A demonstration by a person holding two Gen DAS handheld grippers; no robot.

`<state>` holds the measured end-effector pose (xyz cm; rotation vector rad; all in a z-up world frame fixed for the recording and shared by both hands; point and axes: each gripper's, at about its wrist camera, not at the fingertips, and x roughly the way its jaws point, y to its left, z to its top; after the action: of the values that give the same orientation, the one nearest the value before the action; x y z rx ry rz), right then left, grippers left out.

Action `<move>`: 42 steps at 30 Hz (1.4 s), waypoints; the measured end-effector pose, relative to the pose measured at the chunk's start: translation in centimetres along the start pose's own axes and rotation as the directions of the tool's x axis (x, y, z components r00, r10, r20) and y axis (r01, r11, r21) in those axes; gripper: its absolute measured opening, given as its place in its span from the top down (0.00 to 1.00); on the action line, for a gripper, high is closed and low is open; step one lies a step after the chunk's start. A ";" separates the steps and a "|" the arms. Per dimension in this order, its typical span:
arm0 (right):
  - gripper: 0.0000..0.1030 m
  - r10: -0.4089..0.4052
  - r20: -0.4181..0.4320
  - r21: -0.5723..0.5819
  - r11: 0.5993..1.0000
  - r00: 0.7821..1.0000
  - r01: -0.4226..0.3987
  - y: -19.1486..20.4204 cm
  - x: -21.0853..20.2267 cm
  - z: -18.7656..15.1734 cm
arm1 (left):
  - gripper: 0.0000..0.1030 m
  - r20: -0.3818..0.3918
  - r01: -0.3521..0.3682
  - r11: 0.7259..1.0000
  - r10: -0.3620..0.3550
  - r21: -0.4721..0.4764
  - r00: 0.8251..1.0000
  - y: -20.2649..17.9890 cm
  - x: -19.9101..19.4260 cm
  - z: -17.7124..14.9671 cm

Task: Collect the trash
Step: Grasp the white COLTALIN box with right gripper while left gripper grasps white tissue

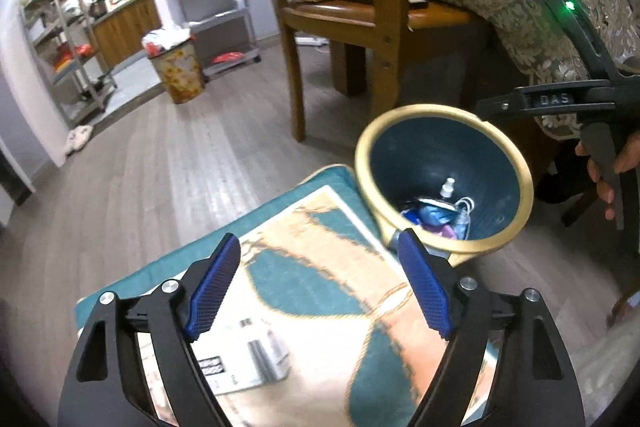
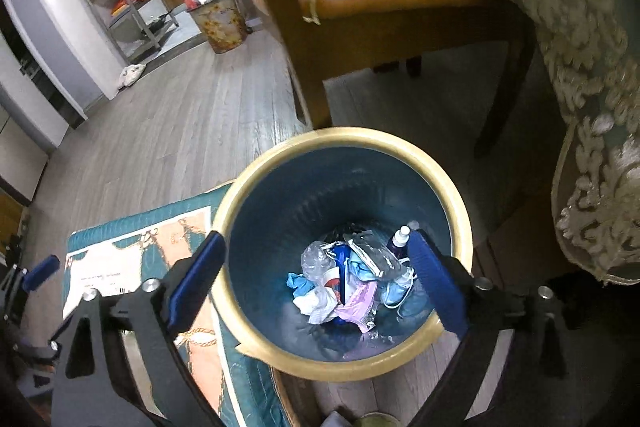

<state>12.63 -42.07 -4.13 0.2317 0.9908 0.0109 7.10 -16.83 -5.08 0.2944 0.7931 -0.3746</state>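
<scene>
right claw gapes over bin

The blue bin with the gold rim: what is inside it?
In the blue bin lie a small white-capped bottle, crumpled clear plastic, a blue mask and pink and white scraps. What lies beneath this pile is covered.

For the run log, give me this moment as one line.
left tool open over rug | right tool open above bin | trash inside
</scene>
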 end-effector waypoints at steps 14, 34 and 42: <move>0.06 0.056 -0.025 -0.143 0.988 0.998 -0.059 8.8 -1.6 -3.1 | 0.17 -0.104 -0.118 0.975 0.099 -0.190 0.990 8.3 -4.8 -7.8; 0.06 0.068 -0.017 -0.225 0.972 0.998 -0.071 19.0 -0.5 -6.5 | 0.24 -0.354 -0.056 0.959 -0.048 -0.279 0.934 8.1 -1.9 -20.5; 0.06 0.062 -0.028 -0.291 0.954 0.998 -0.067 19.5 0.6 -6.9 | 0.75 -0.408 -0.015 0.971 -0.086 -0.238 0.909 7.9 -0.3 -20.5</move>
<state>9.08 -21.67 -4.36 -0.0080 0.9865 0.2185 -2.65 -1.67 -17.59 0.1348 1.2558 -0.2486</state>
